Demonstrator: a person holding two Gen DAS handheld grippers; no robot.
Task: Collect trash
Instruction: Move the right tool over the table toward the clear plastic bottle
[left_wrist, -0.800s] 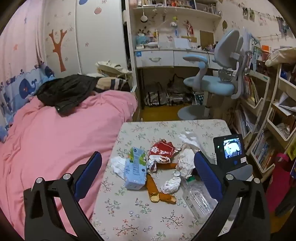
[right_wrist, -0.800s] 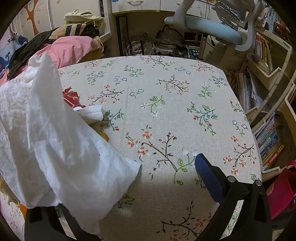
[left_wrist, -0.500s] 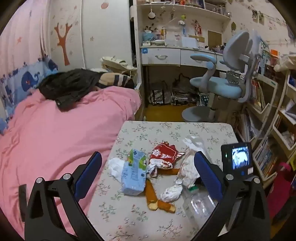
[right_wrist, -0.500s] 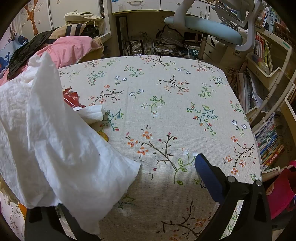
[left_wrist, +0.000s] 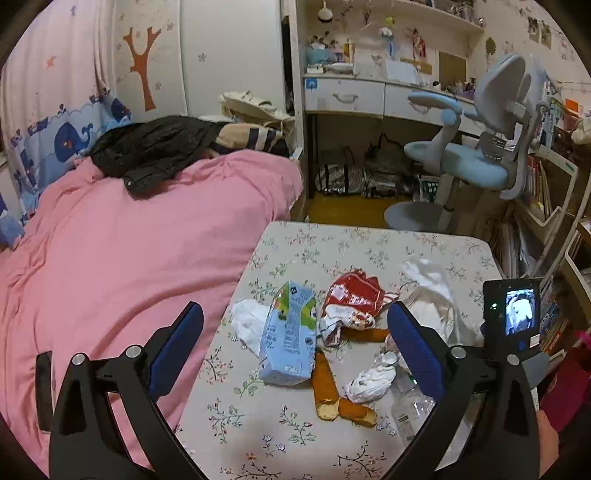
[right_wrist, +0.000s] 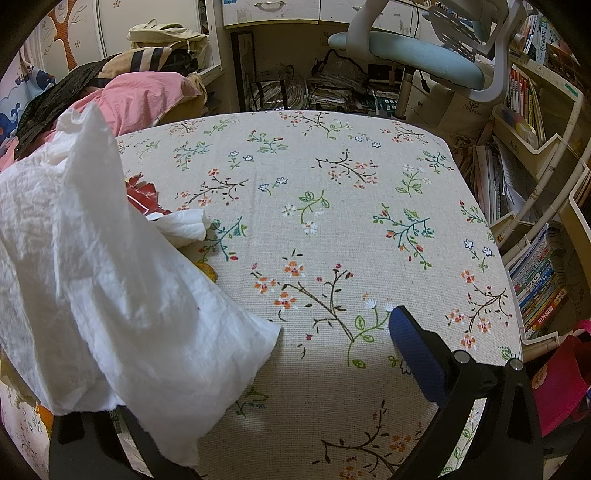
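Observation:
A pile of trash lies on the floral tablecloth (left_wrist: 369, 243). It holds a blue drink carton (left_wrist: 290, 332), a red snack wrapper (left_wrist: 352, 295), orange peel (left_wrist: 325, 384), a crumpled tissue (left_wrist: 369, 380), a clear plastic bottle (left_wrist: 410, 410) and a big white paper sheet (left_wrist: 436, 302). My left gripper (left_wrist: 294, 314) hovers open above the near side of the pile, holding nothing. My right gripper (right_wrist: 295, 328) is also open and low over the cloth (right_wrist: 332, 184). The white sheet (right_wrist: 110, 277) drapes over its left finger and hides it. Only the blue right finger (right_wrist: 410, 339) shows.
A pink bed (left_wrist: 129, 258) borders the table's left side. A blue desk chair (left_wrist: 472, 162) stands behind the table, with a desk further back. Bookshelves (right_wrist: 535, 277) and a pink bag (right_wrist: 561, 380) crowd the right edge. The right gripper's screen unit (left_wrist: 513, 314) stands at the pile's right.
The left gripper has swung a little to the left and tilted up, so more of the bed and wall shows. The right gripper and the white sheet have kept still.

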